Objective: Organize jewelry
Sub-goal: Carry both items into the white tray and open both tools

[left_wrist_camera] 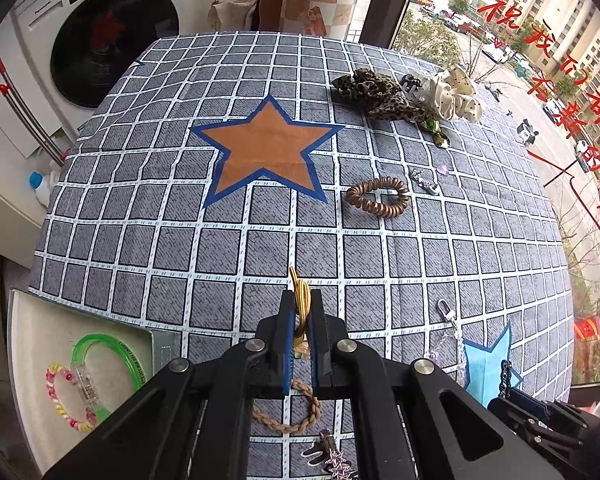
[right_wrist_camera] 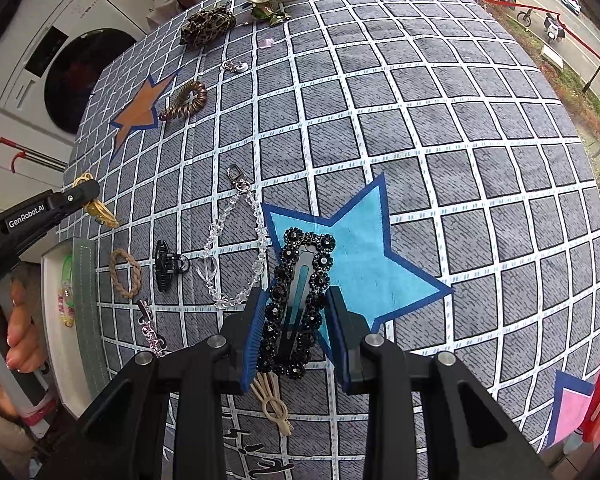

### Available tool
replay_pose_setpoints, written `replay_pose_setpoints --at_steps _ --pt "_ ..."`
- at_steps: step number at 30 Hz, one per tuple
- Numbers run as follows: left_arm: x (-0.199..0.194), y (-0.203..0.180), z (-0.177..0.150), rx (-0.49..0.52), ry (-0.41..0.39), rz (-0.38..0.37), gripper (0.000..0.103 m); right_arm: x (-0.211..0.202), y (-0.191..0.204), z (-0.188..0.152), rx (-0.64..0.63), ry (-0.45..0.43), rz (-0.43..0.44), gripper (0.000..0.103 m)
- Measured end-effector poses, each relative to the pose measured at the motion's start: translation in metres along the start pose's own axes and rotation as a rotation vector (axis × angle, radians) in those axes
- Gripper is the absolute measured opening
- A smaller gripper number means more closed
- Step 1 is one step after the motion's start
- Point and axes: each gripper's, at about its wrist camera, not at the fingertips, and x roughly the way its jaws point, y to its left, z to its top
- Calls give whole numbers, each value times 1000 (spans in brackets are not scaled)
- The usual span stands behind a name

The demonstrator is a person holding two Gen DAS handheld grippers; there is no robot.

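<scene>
Tongs first: left gripper [left_wrist_camera: 302, 312] is clenched on a gold hair tie [left_wrist_camera: 301, 304], right gripper [right_wrist_camera: 296, 320] clamps a black beaded clip [right_wrist_camera: 296, 308], both lifted off the checked cloth [right_wrist_camera: 420, 120], likely bound for the tray [left_wrist_camera: 32, 320] holding bracelets

The left gripper [left_wrist_camera: 302, 320] is matte black plastic, with two flat fingers lined in ribbed blue pads [left_wrist_camera: 289, 344]. Round silver screws [left_wrist_camera: 256, 345] sit on its angular link arms, which have triangular cut-outs. The right gripper [right_wrist_camera: 296, 322] is built the same way, blue pads at 9 and 3 o'clock. White "GenRobot.AI" lettering [right_wrist_camera: 26, 215] marks the left gripper's side.
</scene>
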Motion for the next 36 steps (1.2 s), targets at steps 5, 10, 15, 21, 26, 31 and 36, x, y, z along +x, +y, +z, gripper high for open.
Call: replay_pose_setpoints --at_steps 5,10,15,21,26,31,36 --pt "-21 12 -12 -11 -18 -6 13 -5 8 0 -13 -3 22 33" --pt "-42 33 -28 -25 -32 22 13 -12 26 3 -48 -13 39 33" --pt "-60 64 -48 -77 -31 44 13 -18 57 2 -108 -16 76 33" --pt "-82 105 -71 -149 -20 86 13 -16 113 -1 -213 -1 141 33" --pt "-94 141 -93 -222 -6 126 13 -8 166 -5 -318 20 195 33" --pt "-96 172 -117 -274 21 161 13 5 220 -14 -420 54 242 33" --pt "-89 193 -139 -316 58 173 13 25 265 -33 -514 109 273 33"
